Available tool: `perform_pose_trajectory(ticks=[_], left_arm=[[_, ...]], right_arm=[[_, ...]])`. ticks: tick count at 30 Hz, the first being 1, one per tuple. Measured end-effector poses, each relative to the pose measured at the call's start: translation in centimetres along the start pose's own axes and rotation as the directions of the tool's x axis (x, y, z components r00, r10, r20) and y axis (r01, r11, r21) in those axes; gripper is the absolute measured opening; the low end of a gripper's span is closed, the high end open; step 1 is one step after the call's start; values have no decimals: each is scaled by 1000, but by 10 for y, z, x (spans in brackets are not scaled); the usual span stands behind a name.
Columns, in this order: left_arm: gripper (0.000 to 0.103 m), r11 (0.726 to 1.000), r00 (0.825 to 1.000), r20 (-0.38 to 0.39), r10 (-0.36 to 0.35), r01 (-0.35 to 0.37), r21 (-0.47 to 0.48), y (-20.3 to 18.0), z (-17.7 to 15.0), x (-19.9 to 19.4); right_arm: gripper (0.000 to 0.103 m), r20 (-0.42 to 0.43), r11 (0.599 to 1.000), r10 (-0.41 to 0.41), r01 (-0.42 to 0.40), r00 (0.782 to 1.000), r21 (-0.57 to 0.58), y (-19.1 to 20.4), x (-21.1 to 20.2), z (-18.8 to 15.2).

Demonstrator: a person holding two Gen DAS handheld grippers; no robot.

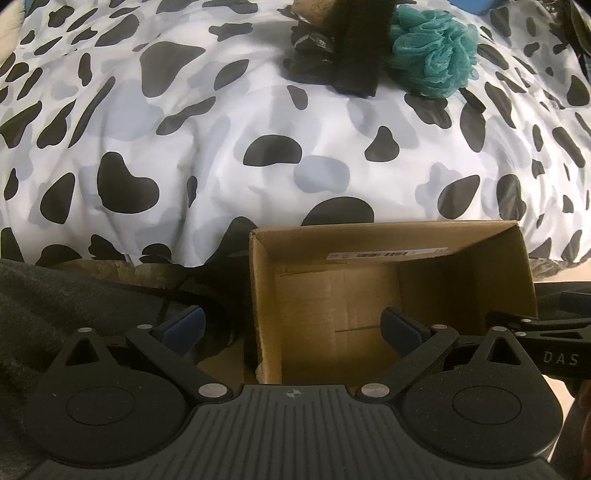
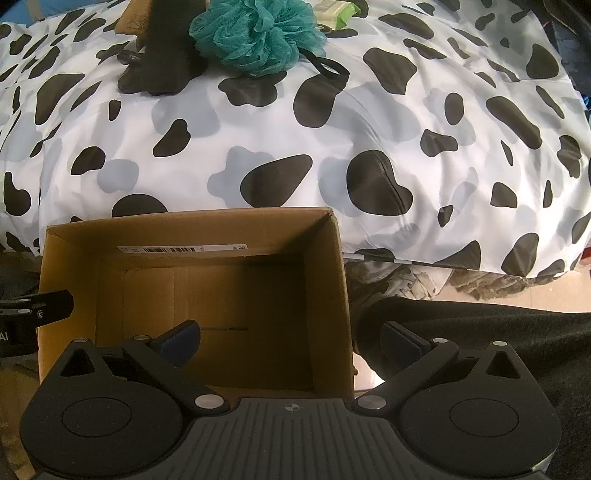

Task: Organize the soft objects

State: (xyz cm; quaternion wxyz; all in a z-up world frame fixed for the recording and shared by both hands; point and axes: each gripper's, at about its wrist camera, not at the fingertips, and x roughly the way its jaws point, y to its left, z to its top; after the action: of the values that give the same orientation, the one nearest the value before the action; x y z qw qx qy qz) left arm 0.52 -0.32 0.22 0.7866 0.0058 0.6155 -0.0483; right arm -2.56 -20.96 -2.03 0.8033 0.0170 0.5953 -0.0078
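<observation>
An open cardboard box [image 1: 491, 280] [image 2: 336, 280] stands at the foot of a cow-print bed, and its inside looks bare. Far up the bed lie a teal mesh bath pouf [image 1: 432, 51] [image 2: 258, 33] and a black fuzzy cloth item [image 1: 351, 48] [image 2: 166, 55] side by side. My left gripper [image 1: 293, 326] hangs open over the box's left wall with nothing between its fingers. My right gripper [image 2: 291, 338] hangs open over the box's right wall, also holding nothing. Each gripper shows at the edge of the other's view.
The cow-print duvet [image 1: 221, 129] [image 2: 406, 129] covers the bed. A black cord loop [image 2: 328, 70] and a green-and-white packet [image 2: 336, 11] lie by the pouf. Dark grey fabric [image 1: 55, 295] [image 2: 498, 332] flanks the box. Crumpled cloth [image 2: 406, 280] lies under the bed edge.
</observation>
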Motion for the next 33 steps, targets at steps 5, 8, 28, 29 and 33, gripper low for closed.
perform_pose_trajectory(ticks=[5,8,28,29,33], left_arm=[[103,1000,1000,3,2,-2,-4,0,1,0],[103,1000,1000,4,0,0,-9,0,1,-1],[103,1000,1000,5,-6,6,17,-5,1,0],[103,1000,1000,5,-6,6,14,-4,1,0],[103,1000,1000,7,-2,2,12,-5,0,0]], right_arm=[[103,-4,1000,0,0,1000,1,-1,1,0],[103,-5,1000,0,0,1000,1,-1,1,0],[103,-8,1000,-1,1,1000,-1,-1,2,1],[103,-9,1000,-1,1,1000,-2,-1,2,1],[103,-9,1000,0,0,1000,-1,-1,2,1]])
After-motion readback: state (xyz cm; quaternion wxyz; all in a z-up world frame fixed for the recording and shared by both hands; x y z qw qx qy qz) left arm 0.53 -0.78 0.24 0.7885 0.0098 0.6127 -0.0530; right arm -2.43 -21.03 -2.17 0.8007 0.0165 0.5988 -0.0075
